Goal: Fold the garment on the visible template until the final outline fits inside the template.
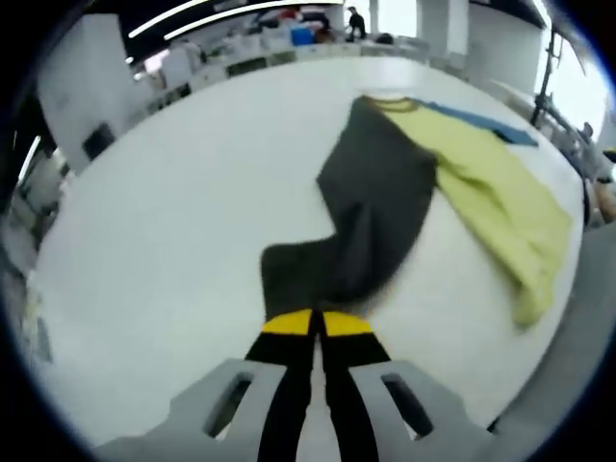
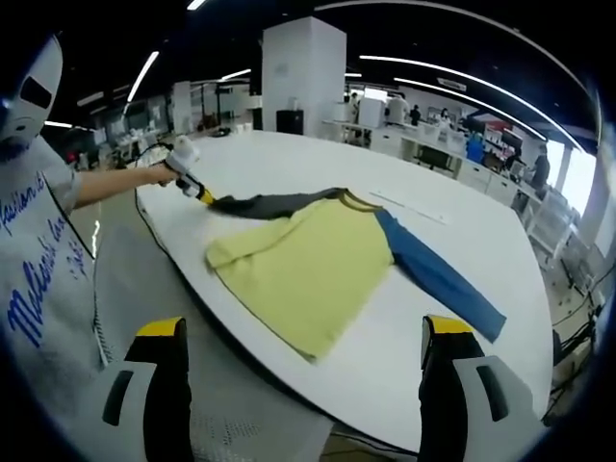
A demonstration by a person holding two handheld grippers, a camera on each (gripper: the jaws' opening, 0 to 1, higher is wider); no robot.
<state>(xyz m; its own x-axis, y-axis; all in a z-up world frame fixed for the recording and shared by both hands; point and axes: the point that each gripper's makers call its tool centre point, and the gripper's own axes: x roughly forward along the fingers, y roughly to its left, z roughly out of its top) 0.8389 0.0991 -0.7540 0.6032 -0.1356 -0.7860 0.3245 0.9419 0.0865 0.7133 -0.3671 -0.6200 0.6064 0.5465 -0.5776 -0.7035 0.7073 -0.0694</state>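
Currently the left gripper [image 1: 317, 325], jaws clamped on the grey sleeve [image 1: 371, 217], should carry it across the yellow body [image 2: 298, 269]; the right gripper [image 2: 303, 361] stands apart, low in frame.

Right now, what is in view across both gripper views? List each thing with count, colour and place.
Shirt: one, yellow-green body, lying flat on the table.
Grey sleeve: one, dark grey, stretched out from the shirt, its cuff pinched by the left tongs.
Blue sleeve: one, blue, spread out on the far side of the shirt.
Table: one, white, under the shirt.
Background desks: several, blurred, behind the table.
Left tongs: one, black with yellow tips, shut on the grey sleeve.
Right tongs: one, same colours, open, held apart from the shirt.
Person's arm: one, holding the left tongs.
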